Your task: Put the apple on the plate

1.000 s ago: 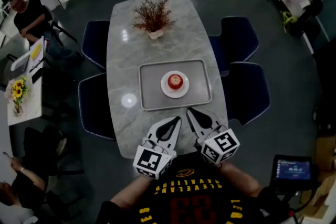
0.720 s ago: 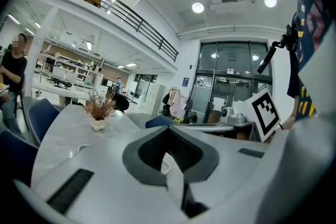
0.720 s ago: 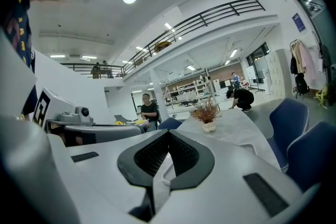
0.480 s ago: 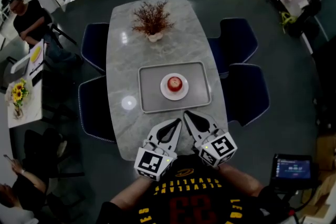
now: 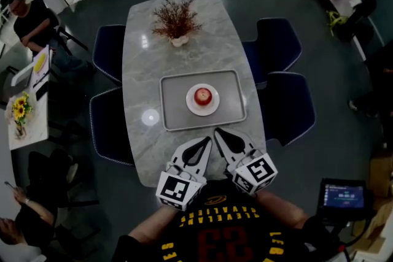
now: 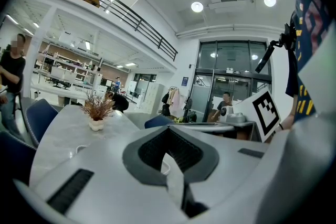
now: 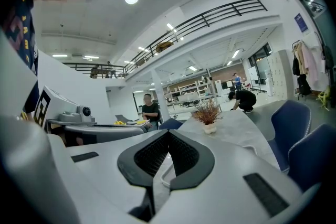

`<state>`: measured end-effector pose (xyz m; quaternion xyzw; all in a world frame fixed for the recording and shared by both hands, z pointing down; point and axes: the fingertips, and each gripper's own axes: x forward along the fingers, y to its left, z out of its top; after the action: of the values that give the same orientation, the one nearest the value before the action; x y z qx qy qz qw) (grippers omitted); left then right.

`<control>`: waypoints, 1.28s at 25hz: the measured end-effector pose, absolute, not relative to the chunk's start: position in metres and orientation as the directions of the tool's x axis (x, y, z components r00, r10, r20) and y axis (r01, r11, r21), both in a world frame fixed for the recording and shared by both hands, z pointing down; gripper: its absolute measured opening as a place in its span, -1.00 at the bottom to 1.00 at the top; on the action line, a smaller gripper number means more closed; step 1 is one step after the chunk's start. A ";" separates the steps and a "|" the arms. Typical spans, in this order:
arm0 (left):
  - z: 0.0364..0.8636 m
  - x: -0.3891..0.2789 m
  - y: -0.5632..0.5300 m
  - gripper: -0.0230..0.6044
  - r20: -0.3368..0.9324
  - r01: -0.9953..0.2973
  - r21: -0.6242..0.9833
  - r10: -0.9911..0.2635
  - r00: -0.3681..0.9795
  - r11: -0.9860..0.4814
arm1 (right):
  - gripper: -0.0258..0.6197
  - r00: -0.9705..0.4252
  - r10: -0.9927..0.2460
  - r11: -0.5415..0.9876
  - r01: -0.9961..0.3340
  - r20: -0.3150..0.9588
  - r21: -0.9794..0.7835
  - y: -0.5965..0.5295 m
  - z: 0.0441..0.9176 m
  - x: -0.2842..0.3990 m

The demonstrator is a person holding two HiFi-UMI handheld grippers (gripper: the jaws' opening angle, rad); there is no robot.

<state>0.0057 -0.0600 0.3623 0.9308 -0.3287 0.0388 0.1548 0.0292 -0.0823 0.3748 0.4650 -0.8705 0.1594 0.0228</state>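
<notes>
Red apple (image 5: 203, 95) already sits on the white plate (image 5: 191, 105), which lies in the middle of the grey tray (image 5: 175, 118) on the marble surface (image 5: 141, 70). The left tool (image 5: 207, 140) and right tool (image 5: 217, 132) hover at the near edge, just short of the tray. Each has its jaws together at the tips and holds nothing. The placing looks done, so the next move is only to stay clear.

**Apple on plate, mid-table**

The apple (image 5: 203, 95) sits on the plate (image 5: 202, 111), which lies in the middle of the tray (image 5: 172, 101) at the centre of the table (image 5: 138, 86). Behind the tray, toward the far end, stands a potted plant (image 5: 177, 20). Chairs (image 5: 108, 52) line both long sides, 2 apiece. At the near edge, the left gripper (image 5: 207, 139) and right gripper (image 5: 216, 131) are side by side, just short of the tray.
</notes>
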 end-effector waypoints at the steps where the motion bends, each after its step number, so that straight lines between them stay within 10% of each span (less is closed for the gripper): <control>1: 0.363 0.006 -0.060 -0.92 0.177 -0.625 0.265 -0.600 0.780 -0.734 | -0.90 -0.567 -0.802 0.517 -0.816 0.188 -0.257 -0.082 0.375 0.029; 32: 0.369 0.001 -0.079 -0.92 0.191 -0.658 0.261 -0.630 0.753 -0.706 | -0.90 -0.568 -0.800 0.515 -0.816 0.194 -0.264 -0.091 0.381 0.032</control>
<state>0.0009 -0.0786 0.3689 0.9227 -0.3490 0.0435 0.1581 0.0319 -0.0915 0.3811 0.4643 -0.8700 0.1642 0.0236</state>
